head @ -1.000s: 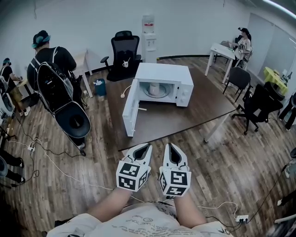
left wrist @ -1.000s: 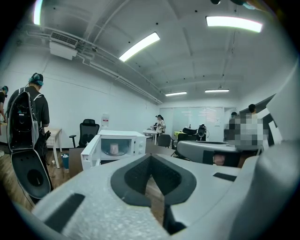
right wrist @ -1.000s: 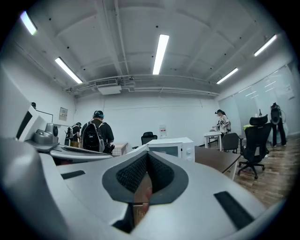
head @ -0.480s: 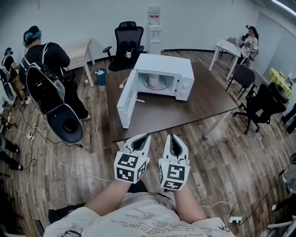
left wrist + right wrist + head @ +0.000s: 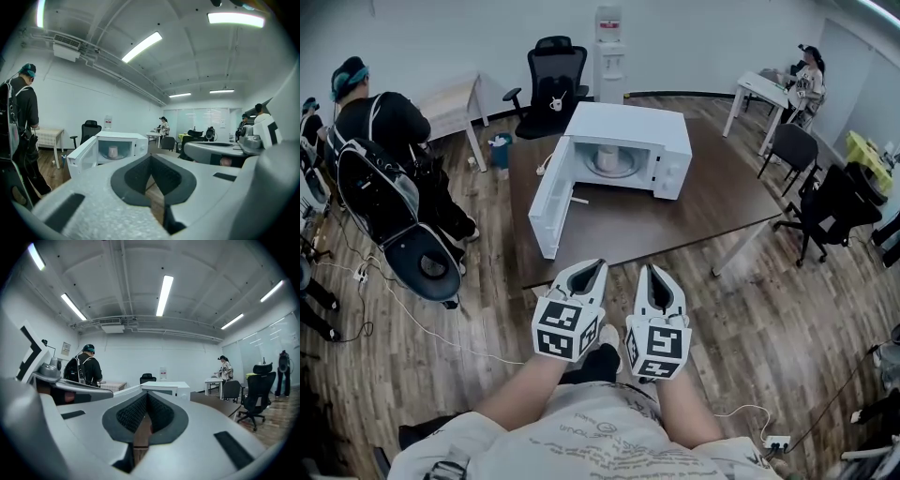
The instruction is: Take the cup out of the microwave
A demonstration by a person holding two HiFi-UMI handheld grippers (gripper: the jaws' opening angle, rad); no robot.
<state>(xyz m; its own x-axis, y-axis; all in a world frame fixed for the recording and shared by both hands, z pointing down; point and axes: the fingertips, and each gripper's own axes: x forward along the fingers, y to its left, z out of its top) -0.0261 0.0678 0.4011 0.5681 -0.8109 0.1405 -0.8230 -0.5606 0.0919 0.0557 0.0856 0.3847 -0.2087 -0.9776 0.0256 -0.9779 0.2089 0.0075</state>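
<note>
On the table (image 5: 722, 202), the microwave (image 5: 630, 131) half-hides a probable cup (image 5: 607, 158); left gripper (image 5: 599, 267), right gripper (image 5: 652, 271) closed empty.

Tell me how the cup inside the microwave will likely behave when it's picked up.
The cup looks small and plain, so it is probably light and stiff. It stands upright, a bit taller than wide, on the round plate, so a sideways nudge might tip or slide it. Its wall looks smooth and could be slippery.
</note>
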